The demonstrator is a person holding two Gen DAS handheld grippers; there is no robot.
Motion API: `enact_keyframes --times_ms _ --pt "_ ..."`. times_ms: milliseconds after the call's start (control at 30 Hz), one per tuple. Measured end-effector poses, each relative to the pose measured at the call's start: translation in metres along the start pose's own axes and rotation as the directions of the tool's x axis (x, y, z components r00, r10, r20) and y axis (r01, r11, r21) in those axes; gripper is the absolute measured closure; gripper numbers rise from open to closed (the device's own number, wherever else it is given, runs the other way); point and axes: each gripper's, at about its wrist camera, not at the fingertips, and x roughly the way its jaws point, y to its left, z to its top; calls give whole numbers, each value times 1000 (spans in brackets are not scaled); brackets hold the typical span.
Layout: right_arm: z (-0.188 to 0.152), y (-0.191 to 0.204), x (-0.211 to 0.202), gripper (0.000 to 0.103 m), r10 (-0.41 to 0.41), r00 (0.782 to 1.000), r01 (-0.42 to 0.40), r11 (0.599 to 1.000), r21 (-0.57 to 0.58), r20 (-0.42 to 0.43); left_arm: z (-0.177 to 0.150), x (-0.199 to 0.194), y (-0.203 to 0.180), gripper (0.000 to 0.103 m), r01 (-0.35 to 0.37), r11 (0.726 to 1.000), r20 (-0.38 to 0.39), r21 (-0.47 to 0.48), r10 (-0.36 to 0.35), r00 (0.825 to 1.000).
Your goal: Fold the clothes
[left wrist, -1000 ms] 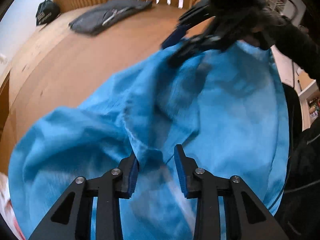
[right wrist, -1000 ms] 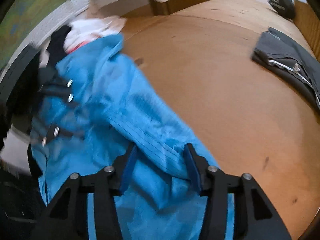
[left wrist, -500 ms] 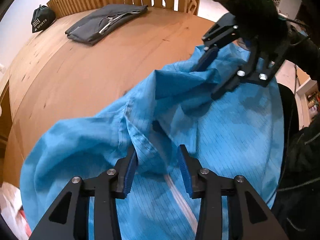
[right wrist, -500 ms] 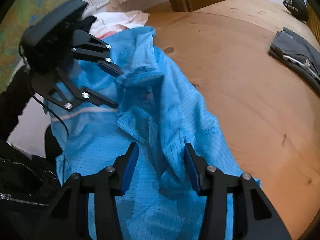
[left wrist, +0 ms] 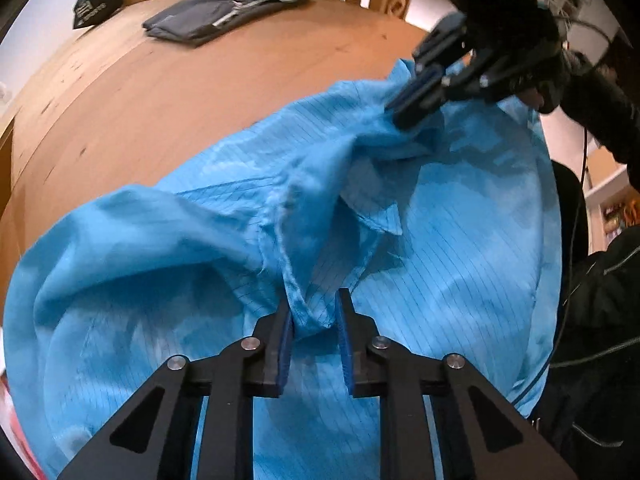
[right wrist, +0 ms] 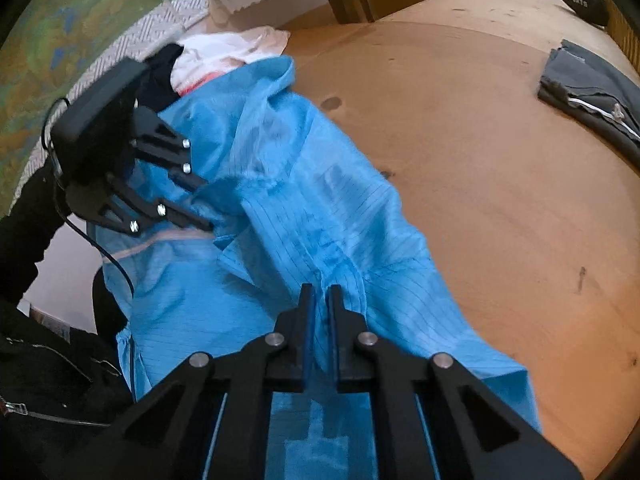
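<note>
At the near edge of the wooden table [right wrist: 500, 168], I hold a blue pinstriped garment [left wrist: 460, 272] bunched between both my claws. My left gripper [left wrist: 314, 312] is clenched on a gathered ridge of cloth near what looks like the collar, the blue pads pressing a thick pinch at 6 o'clock in its own view. My right gripper [right wrist: 319, 300] is closed almost pad to pad on a seam fold, likewise at 6 o'clock; from the left camera it [left wrist: 416, 96] appears at 1 o'clock, biting the cloth's far edge.

The garment lies rumpled, part on the table and part draped over the edge toward me, so the two pinches, well apart along it, look meant to lift and spread it flat. It is not folded as it lies.

A dark grey garment [left wrist: 224, 14] lies folded at 11 o'clock in the left view, well apart, near a black drawstring bag [left wrist: 96, 4]. White and pink laundry [right wrist: 228, 56] is heaped at 11 o'clock in the right view, touching the blue cloth's far end.
</note>
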Motion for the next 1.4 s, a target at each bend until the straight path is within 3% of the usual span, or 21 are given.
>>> enact_keyframes --times_ms 100,233,367,433,533,700,800,833,867,900,967,1067,1133,1167,1267,1300,1367,1400 --pt "-8 25 -4 98 -54 999 54 996 -70 2 -7 -5 1 84 -28 1000 13 -6 28 1000" --pt "-21 61 -16 99 -186 982 190 968 -162 40 -16 -20 -2 90 -140 990 66 -25 141 988" --pt "-26 81 -39 99 -356 922 382 900 -208 154 -27 -45 -19 91 -265 963 159 -45 269 950" --pt "-28 78 -43 99 -358 921 382 909 -169 156 -33 -56 -32 91 -304 952 219 -42 305 927" --pt "-34 77 -35 99 -341 931 358 923 -144 131 -55 -53 -45 91 -253 967 197 -6 249 948" --pt "-50 81 -26 98 -328 940 340 926 -167 92 -71 -34 -54 91 -219 975 122 24 214 969" --pt "-59 84 -21 98 -321 945 328 927 -180 68 -65 -42 -48 89 -230 972 124 40 224 967" --pt "-57 83 -21 98 -321 944 329 927 -178 71 -60 -51 -48 88 -259 964 142 56 249 958" --pt "-56 83 -21 98 -321 944 329 928 -177 73 -54 -57 -48 81 -258 964 151 64 246 958" --pt "-55 82 -21 98 -327 942 335 925 -178 75 -49 -62 -48 68 -256 964 159 72 242 957" --pt "-51 79 -21 98 -352 932 363 916 -169 90 -41 -67 -60 58 -264 956 177 129 240 955" --pt "-46 78 -28 98 -368 920 386 911 -147 136 -23 -51 -74 56 -276 936 170 221 241 955" --pt "-41 83 -36 98 -380 909 405 903 -145 174 -16 -47 -75 56 -303 932 156 199 276 948" --pt "-39 85 -41 98 -390 900 420 895 -148 194 -13 -45 -76 59 -318 930 149 187 293 945" --pt "-24 87 -56 98 -462 845 504 856 -113 267 -2 -45 -69 93 -356 926 144 129 338 930" --pt "-18 84 -63 99 -485 824 526 847 -79 295 2 -50 -60 94 -365 926 155 93 349 924" --pt "-4 72 -80 98 -461 824 490 872 -7 329 10 -60 -43 94 -381 924 176 21 372 911" --pt "0 67 -86 98 -436 835 459 888 11 336 11 -74 -37 94 -409 912 198 -14 403 893"
